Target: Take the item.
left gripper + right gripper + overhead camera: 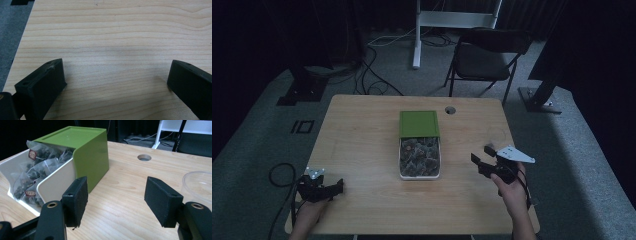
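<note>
We see a pale wooden table [362, 135] with a round cable hole [450, 110] near its far edge. At its middle rests a white box [419, 176] of tea bags [418, 155], half under a green lid [419, 123]. A clear bowl [198, 183] sits to the right.

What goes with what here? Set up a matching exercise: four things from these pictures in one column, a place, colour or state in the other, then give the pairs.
1. sliding green plastic lid
2. white rectangular box
3. clear plastic bowl
4. round hole in the wooden table

A. filled with tea-bag sachets
B. beside the right hand-held gripper, empty
C. pushed back, covering the box's far half
D. near the far edge

Pairs: 1-C, 2-A, 3-B, 4-D
</note>
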